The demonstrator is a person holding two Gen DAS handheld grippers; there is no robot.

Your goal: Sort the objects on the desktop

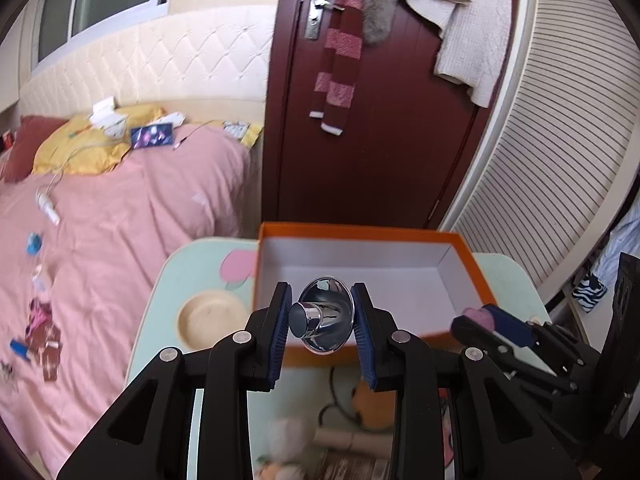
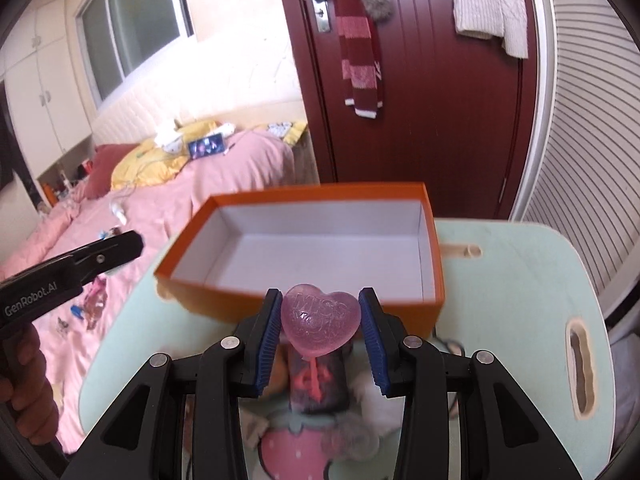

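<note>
My left gripper (image 1: 322,316) is shut on a shiny chrome cup-shaped object (image 1: 326,314) and holds it above the near rim of an open orange box (image 1: 360,240) with a white inside. My right gripper (image 2: 320,324) is shut on a pink translucent heart (image 2: 318,318) and holds it just in front of the orange box (image 2: 304,196). The right gripper (image 1: 496,322) also shows in the left wrist view at the box's right corner. The left gripper's arm (image 2: 80,260) shows at the left of the right wrist view.
The box stands on a pale green table (image 2: 520,280) with a slot handle (image 2: 580,364). A beige bowl (image 1: 212,318) sits left of the box. Blurred soft toys and a dark can (image 2: 316,380) lie below the grippers. A pink bed (image 1: 100,240) with clutter is at left, a dark red door (image 1: 380,120) behind.
</note>
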